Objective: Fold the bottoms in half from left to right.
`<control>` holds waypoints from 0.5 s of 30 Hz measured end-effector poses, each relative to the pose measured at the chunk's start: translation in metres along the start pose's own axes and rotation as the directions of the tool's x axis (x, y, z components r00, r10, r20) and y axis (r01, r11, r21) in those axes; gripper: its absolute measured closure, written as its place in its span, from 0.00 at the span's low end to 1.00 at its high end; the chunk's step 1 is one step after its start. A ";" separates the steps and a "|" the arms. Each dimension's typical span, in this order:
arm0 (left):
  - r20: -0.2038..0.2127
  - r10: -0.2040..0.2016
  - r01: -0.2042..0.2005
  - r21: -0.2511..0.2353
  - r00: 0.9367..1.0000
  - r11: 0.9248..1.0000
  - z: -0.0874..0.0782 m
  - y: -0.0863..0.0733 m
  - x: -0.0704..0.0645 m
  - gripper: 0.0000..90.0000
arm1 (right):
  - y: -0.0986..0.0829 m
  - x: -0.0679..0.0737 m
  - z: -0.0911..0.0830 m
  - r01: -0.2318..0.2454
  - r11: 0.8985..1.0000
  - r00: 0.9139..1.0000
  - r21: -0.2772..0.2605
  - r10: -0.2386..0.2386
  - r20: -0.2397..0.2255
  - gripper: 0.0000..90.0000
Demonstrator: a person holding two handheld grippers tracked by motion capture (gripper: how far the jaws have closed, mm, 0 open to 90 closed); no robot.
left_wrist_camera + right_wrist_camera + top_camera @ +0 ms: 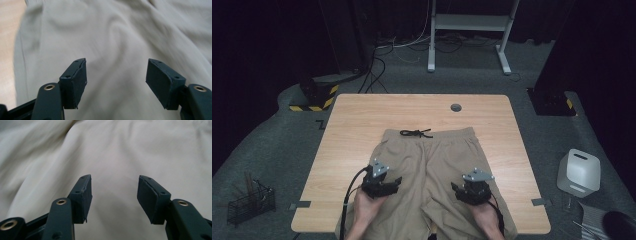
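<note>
A pair of beige shorts (427,160) lies flat on the wooden table (357,125), waistband at the far side with a black drawstring (416,133), legs hanging over the near edge. My left gripper (396,184) hovers over the left leg, open, with bare cloth (115,50) between its jaws. My right gripper (456,189) is over the right leg, also open, above smooth fabric (115,165). Neither holds anything.
A round grey grommet (456,107) sits near the table's far edge. On the floor stand a wire basket (249,202) at left, a white box-like device (579,172) at right, and a white desk frame (469,30) behind with cables.
</note>
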State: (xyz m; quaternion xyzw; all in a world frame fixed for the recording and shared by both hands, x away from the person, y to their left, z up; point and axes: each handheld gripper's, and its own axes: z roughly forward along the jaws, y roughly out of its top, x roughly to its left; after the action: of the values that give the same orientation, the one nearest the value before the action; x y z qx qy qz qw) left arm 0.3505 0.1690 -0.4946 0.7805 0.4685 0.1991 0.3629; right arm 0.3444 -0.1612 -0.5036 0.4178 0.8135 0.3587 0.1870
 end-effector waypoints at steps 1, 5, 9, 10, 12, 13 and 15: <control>0.000 0.000 0.000 0.003 1.000 1.000 0.005 0.007 0.004 0.37 | 0.005 -0.004 0.003 -0.012 1.000 1.000 -0.004 0.012 0.004 0.51; -0.039 0.031 -0.029 0.035 0.999 0.999 0.027 0.028 0.014 0.38 | 0.027 -0.021 0.021 -0.015 1.000 0.998 0.000 0.015 0.058 0.51; -0.048 0.059 -0.056 0.070 0.997 0.996 0.047 0.030 0.019 0.39 | 0.035 -0.031 0.036 -0.025 1.000 0.996 0.014 0.024 0.085 0.52; -0.049 0.058 -0.054 0.080 0.997 0.995 0.051 0.029 0.021 0.39 | 0.035 -0.032 0.039 -0.027 0.999 0.996 0.021 0.025 0.085 0.52; -0.040 0.036 -0.032 0.101 0.999 0.994 0.060 0.024 0.025 0.39 | 0.033 -0.035 0.050 -0.039 0.998 0.996 0.051 0.034 0.084 0.52; -0.040 0.036 -0.032 0.101 0.999 0.994 0.060 0.024 0.025 0.38 | 0.032 -0.036 0.052 -0.041 0.997 0.996 0.062 0.036 0.084 0.51; -0.033 0.024 -0.021 0.084 0.999 0.996 0.060 0.022 0.026 0.39 | 0.030 -0.036 0.054 -0.042 0.997 0.996 0.062 0.037 0.081 0.50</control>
State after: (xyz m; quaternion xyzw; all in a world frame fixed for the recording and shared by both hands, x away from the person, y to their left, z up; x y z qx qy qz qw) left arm 0.4144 0.1622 -0.5182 0.7967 0.4737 0.1967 0.3196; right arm 0.4145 -0.1550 -0.5176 0.4537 0.8079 0.3195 0.1987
